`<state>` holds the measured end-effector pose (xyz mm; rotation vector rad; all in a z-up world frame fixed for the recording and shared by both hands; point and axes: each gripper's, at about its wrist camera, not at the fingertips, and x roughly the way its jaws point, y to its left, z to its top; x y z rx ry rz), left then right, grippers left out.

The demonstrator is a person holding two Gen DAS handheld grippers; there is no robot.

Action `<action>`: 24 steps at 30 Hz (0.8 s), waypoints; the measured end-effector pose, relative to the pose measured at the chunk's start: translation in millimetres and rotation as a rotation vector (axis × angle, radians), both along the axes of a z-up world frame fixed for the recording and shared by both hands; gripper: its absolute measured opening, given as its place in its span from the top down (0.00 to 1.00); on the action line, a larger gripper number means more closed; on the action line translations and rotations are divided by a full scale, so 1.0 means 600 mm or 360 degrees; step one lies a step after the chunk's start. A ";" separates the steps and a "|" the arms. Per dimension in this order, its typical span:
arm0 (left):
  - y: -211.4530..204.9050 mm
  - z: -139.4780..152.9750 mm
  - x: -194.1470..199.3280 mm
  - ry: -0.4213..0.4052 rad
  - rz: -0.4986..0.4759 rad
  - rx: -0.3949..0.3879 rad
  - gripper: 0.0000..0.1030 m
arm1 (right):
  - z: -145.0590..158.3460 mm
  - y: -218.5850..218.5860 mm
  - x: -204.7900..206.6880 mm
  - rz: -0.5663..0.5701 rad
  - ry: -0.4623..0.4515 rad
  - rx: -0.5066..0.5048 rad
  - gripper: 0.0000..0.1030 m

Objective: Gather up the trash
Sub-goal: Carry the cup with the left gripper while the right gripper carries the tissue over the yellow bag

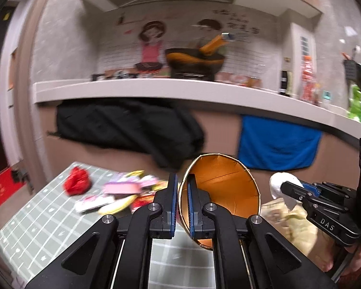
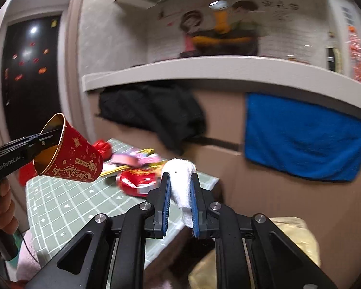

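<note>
At the far left, a small table (image 1: 43, 219) with a green checked cloth carries a crumpled red wrapper (image 1: 77, 181) and, to its right, a blurred pile of pink, yellow and red wrappers (image 1: 122, 195).

The left gripper (image 1: 180, 202) is held above the table's near edge. Its jaws stand narrow, pinching the rim of a paper cup (image 1: 225, 185) between them, one finger inside and one outside. The cup is lifted clear of the table and lies tilted, red with gold print outside and gold within.

Behind it, a black garment (image 1: 127, 127) and a blue towel (image 1: 279, 142) hang below a white shelf (image 1: 156, 90).

Further right, the right gripper (image 2: 179, 200) has its jaws drawn in on a wad of white tissue (image 2: 181, 183), held in the air beside the table's right edge, above a yellowish bag (image 1: 291, 221).
</note>
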<state>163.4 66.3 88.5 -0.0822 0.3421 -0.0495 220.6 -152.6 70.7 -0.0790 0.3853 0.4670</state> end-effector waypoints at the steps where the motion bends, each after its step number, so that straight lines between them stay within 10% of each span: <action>1: -0.021 0.004 0.005 -0.0006 -0.0044 0.0006 0.92 | 0.002 -0.015 -0.004 -0.0033 -0.0007 0.0003 0.86; 24: -0.286 -0.124 0.147 0.0430 -0.0614 -0.0089 0.92 | -0.056 -0.256 -0.012 -0.0542 0.0079 0.0028 0.86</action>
